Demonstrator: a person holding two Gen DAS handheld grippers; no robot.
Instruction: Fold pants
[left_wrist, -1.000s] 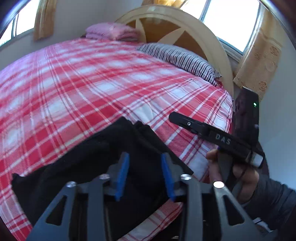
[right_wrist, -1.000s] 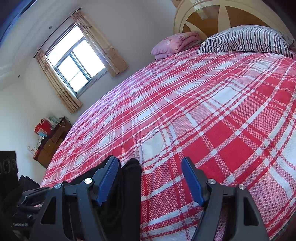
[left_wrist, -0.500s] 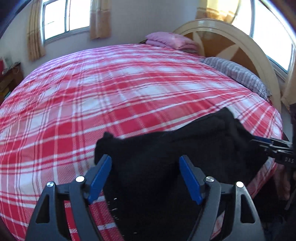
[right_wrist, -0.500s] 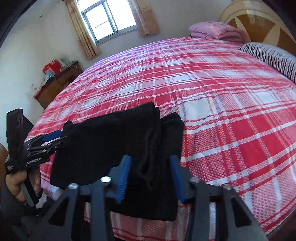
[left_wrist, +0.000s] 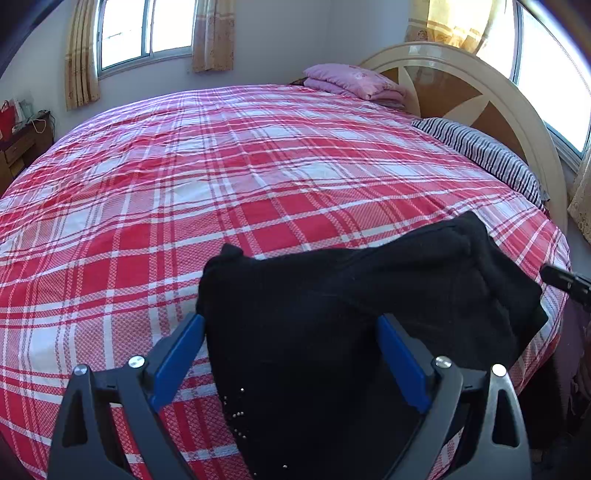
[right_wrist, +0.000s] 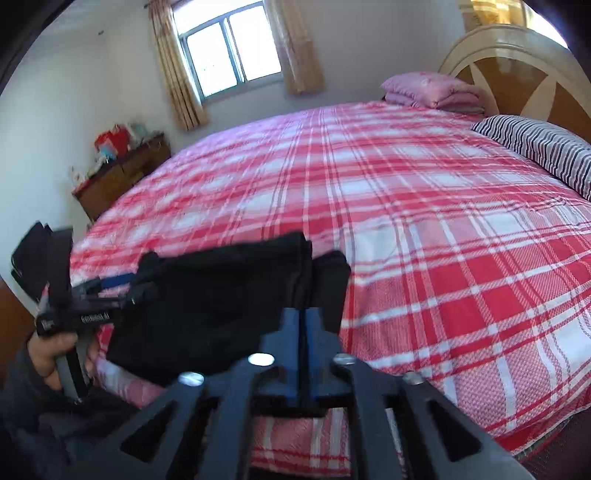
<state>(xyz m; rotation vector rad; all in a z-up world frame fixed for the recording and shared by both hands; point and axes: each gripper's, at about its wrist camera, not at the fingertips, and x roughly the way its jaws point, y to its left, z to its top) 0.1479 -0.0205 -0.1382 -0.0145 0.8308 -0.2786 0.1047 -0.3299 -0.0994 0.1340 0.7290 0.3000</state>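
Black pants (left_wrist: 332, 295) lie bunched and partly folded near the front edge of the red plaid bed (left_wrist: 258, 166). My left gripper (left_wrist: 290, 325) straddles them with its jaws opening wide; the blue pads (left_wrist: 177, 354) do not press the cloth. In the right wrist view the pants (right_wrist: 207, 295) sit at lower left. My right gripper (right_wrist: 303, 314) has its blue pads close together at the pants' folded right edge, with a thin dark strip of cloth between them while the jaws ease open. A hand (right_wrist: 55, 347) holds the left gripper (right_wrist: 107, 291) at the pants' left end.
A striped pillow (left_wrist: 480, 155) and a folded pink blanket (left_wrist: 351, 81) lie by the curved headboard (left_wrist: 461, 92). A wooden dresser (right_wrist: 118, 177) stands against the far wall under the window. The bed's edge runs just below the pants.
The left jaws spread wider around the pants. The right gripper's pads drew close together on the pants' folded edge, and its view rolled and shifted.
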